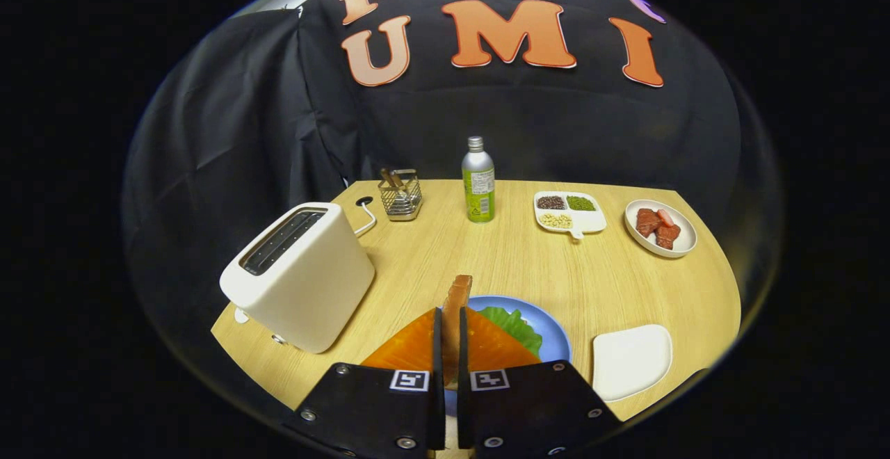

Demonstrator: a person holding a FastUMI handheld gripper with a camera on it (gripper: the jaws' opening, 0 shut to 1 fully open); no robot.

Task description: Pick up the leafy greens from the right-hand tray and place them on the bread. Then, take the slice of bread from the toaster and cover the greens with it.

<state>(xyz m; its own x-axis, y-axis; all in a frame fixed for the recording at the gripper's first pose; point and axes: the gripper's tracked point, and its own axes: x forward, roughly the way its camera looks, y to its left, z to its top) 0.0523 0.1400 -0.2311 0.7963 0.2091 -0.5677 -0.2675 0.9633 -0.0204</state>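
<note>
My gripper (450, 337) is shut on a slice of bread (455, 309), which stands on edge between the two fingers and pokes out ahead of them. Just beyond the fingers lies a blue plate (549, 327) with leafy greens (514, 327) on it; most of what lies under them is hidden by the fingers. The held slice hangs over the plate. The white toaster (299, 275) stands to the left of the fingers, its slots dark. To the right of the plate sits a bare white tray (631, 360).
At the back of the round wooden table (487, 257) stand a wire basket (401, 195), a metal bottle (478, 181), a divided dish of seeds and beans (569, 212) and a white plate of meat pieces (660, 227). The toaster's cord (366, 219) runs to a hole.
</note>
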